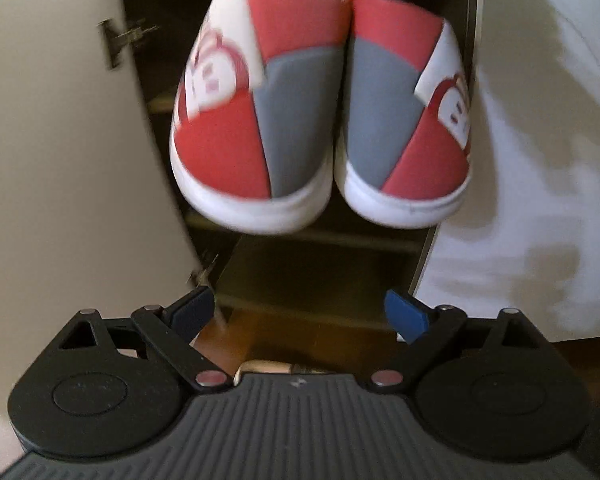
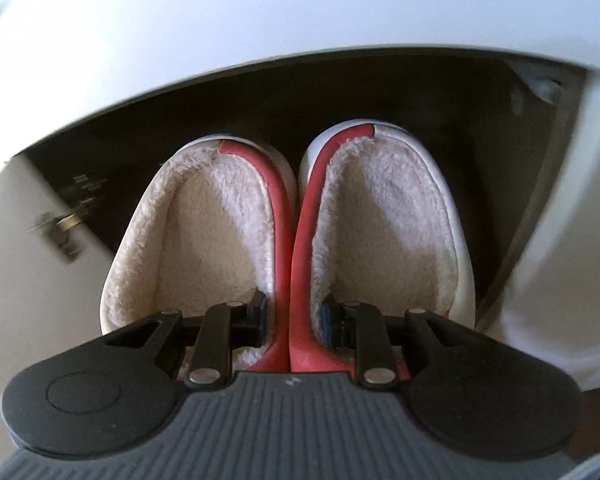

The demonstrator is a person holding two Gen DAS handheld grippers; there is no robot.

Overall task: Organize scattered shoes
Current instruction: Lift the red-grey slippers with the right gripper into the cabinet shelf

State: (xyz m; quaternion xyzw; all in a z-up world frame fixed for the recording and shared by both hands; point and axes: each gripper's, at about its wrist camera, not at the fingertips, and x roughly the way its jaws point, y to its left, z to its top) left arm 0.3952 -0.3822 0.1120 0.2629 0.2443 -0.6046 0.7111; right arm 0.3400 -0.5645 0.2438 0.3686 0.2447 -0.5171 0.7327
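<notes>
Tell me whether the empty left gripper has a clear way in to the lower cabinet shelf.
Probably yes. The left gripper is open and holds nothing, and the lower shelf lies straight ahead with the cabinet door swung aside. The slippers, gripped by the right gripper, hang above that path.

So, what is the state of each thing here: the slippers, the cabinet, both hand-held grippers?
Pair of slippers: held together in the air, before the cabinet.
Cabinet door: open.
Cabinet shelves: those in view are bare.
Right hand-held gripper: shut on the slippers' inner walls.
Left hand-held gripper: open, holds nothing.
</notes>
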